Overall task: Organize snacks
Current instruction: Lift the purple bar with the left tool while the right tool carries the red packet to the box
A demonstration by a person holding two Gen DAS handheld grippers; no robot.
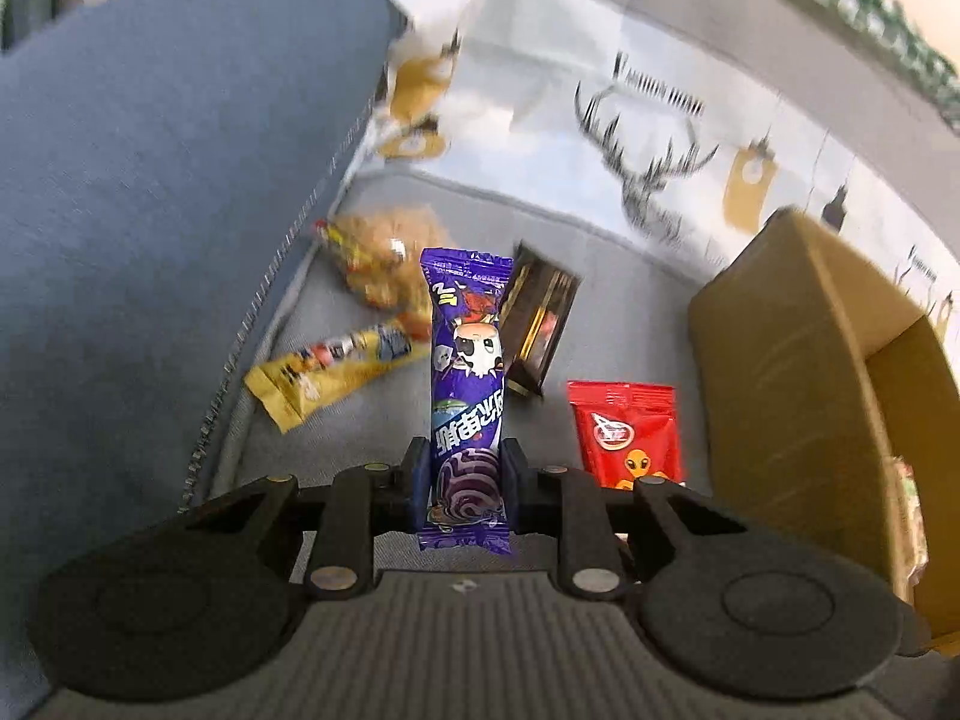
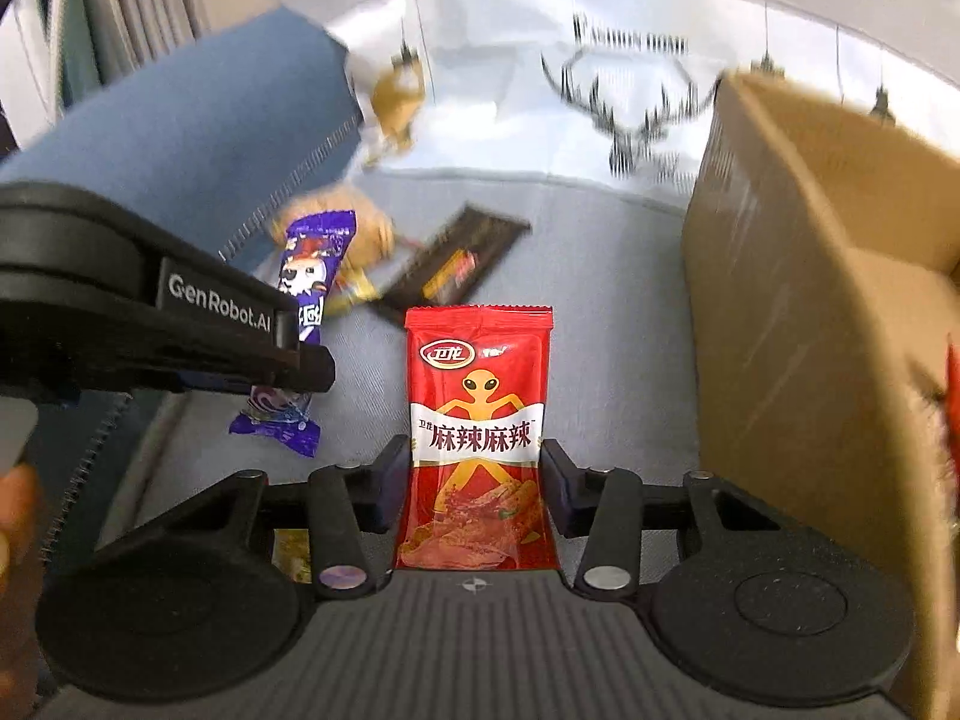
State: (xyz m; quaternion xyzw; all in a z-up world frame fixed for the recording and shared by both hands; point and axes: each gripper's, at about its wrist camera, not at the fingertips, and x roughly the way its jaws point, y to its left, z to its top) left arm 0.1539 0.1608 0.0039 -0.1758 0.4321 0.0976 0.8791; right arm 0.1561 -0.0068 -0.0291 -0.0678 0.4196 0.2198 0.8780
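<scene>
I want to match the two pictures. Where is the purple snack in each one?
Left wrist view: the purple snack stands dead centre, gripped in the left gripper.
Right wrist view: it sits left of centre, behind the left gripper's black arm.
Shared landmark: the cardboard box at the right.

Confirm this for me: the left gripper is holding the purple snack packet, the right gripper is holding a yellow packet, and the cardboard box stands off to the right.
One thing is wrong: the right gripper holds a red packet, not a yellow one, as the right wrist view shows. The left gripper does hold the purple snack packet, and the cardboard box stands to the right.
</scene>
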